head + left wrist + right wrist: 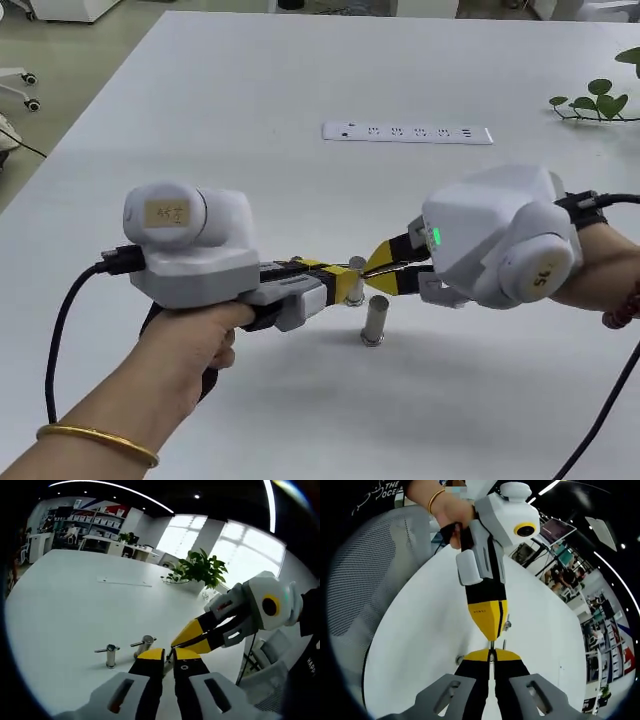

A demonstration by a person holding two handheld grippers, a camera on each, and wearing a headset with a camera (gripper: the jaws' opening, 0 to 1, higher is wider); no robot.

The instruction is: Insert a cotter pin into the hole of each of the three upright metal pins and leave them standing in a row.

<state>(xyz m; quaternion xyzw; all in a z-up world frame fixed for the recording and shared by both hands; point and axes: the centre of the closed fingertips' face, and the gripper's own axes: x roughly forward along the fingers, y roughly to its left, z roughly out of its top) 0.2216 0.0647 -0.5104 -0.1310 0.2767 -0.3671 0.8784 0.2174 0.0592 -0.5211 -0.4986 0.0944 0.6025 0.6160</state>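
left gripper point(169, 654): jaws drawn together. Tips sit right at the cotter pin, can't tell if they pinch it.
right gripper point(491, 655): jaws closed on the cotter pin point(491, 647), a thin metal sliver between the yellow tips.
meeting point: both grippers are nose to nose above the table point(200, 120), on the person's side of the power strip point(407, 132) and well apart from it.
metal pins point(111, 656): in the left gripper view two stand upright side by side, on the person's side of the power strip. Each has a thin bar through its top.
head view pin point(375, 321): upright on the table, on the person's side of the power strip and just under the joined jaw tips. Can't tell if a bar is through it from this angle.
third pin: a metal top shows right behind the jaw tips in the head view. Held or standing, can't tell.
left hand point(195, 335): wrapped round the left gripper's handle.
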